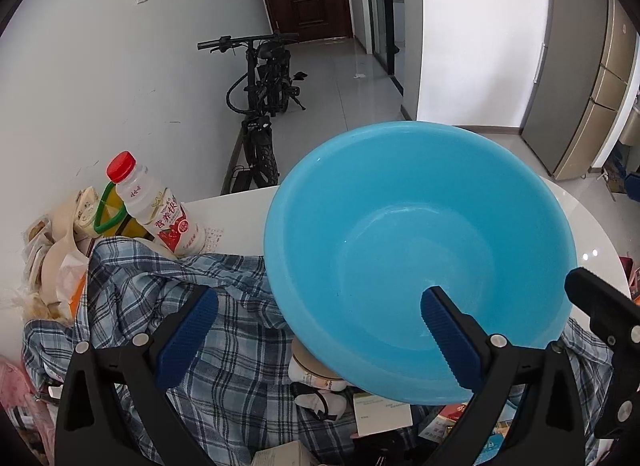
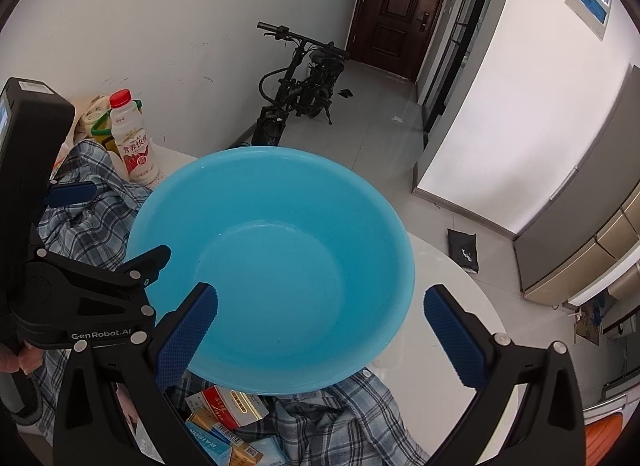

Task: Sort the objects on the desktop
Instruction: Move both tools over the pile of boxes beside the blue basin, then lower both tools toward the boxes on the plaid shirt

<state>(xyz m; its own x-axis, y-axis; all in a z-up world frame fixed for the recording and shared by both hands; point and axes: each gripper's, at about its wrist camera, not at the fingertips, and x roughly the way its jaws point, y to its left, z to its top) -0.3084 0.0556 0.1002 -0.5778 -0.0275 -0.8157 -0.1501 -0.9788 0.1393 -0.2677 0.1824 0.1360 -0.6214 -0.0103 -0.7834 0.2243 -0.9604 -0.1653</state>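
The blue basin [image 1: 420, 250] sits tilted on top of a pile: its near edge rests on the checked shirt [image 1: 224, 318] and on small boxes [image 2: 228, 406], while its far side reaches over the white table [image 2: 460, 306]. In my judgement this is the risk: the basin is not flat, so a push on its rim could make it slide off the soft cloth, or knock the milk bottle [image 1: 160, 209] that stands just to its left. The shirt could also be dragged along with whatever is pulled from under it. The left gripper [image 1: 320, 330] is wide open and holds nothing; one finger is over the shirt, the other over the inside of the basin. The right gripper [image 2: 320, 330] is also wide open and empty, hovering above the basin's near rim.
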